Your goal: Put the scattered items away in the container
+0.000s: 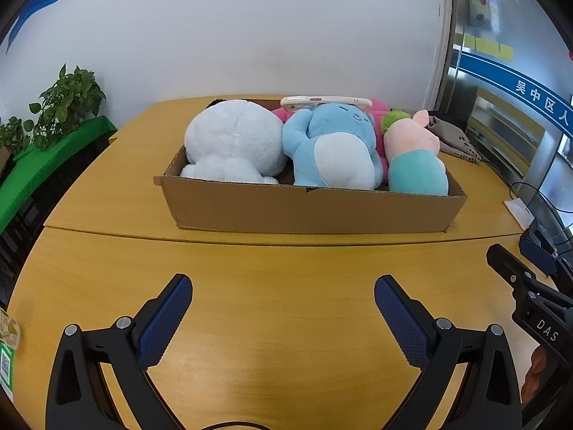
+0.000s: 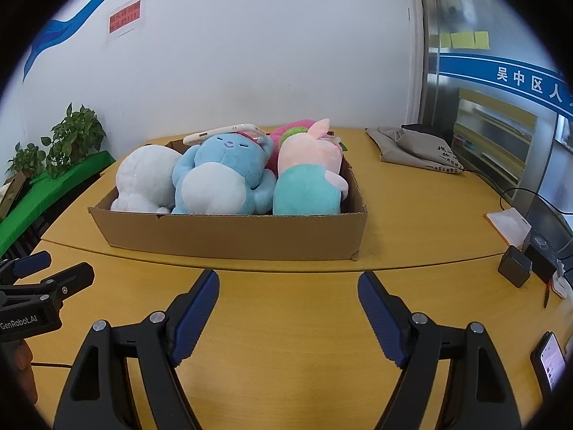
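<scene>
Container: cardboard box (image 1: 308, 211) sits toward the far edge of the tabletop (image 1: 272, 286), past the seam between the two boards.
Contents: white plush (image 1: 232, 139), blue plush (image 1: 333, 150) and pink-and-teal plush (image 1: 415, 165) lie side by side, filling the box; a magenta plush (image 2: 286, 132) shows behind them.
Phone: a white phone (image 1: 326, 103) rests on the blue plush's head — loose perch.
Left tongs (image 1: 283, 319): apart, nothing held, over bare near tabletop.
Right tongs (image 2: 288, 315): apart, nothing held, likewise near the front edge.
Progress: judged near done — no stray toy visible on the tabletop.
Handling: plush is light, soft, compressible; pinch a limb or body fold. Phone is stiff, slippery, fragile; grip across its narrow edges.
</scene>
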{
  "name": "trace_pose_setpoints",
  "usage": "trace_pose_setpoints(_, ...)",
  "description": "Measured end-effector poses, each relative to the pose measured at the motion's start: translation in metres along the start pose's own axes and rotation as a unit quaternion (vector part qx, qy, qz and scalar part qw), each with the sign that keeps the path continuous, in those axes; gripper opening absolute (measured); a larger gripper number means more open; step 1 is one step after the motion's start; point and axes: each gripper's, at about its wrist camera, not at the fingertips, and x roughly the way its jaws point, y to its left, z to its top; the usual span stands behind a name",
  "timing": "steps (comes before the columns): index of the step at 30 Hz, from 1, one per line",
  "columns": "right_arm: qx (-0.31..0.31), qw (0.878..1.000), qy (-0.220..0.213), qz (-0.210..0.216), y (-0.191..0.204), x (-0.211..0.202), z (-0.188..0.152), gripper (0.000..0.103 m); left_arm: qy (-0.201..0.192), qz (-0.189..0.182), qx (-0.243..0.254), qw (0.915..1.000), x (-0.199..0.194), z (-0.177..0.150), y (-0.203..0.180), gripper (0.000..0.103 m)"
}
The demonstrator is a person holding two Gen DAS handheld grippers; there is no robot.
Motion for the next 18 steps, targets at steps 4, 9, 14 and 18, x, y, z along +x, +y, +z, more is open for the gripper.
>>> trace_pose_setpoints(4,-0.005,1.0,0.0,-0.002,0.0016,0.0001,-0.0009,0.08,0.0,-0.008,-0.01,0.9999,0.0021,-0.0016,0.0007,0.103)
trace_pose_setpoints(9,-0.006,1.0,0.0,-0.004,0.0012,0.0005,-0.0015,0.08,0.009,-0.001,-0.005,0.9999,0.0059,-0.0052,-0.0015,0.103)
trace_pose_setpoints(14,-0.012,1.0,0.005,-0.003,0.0036,0.0025,-0.0037,0.08,0.017,0.002,0.004,0.9999,0.0083,-0.0076,-0.0047,0.103)
trace_pose_setpoints(18,-0.014,1.0,0.006,-0.004,0.0036,0.0025,-0.0049,0.08,0.02,0.0,-0.003,0.9998,0.0087,-0.0091,-0.0041,0.103)
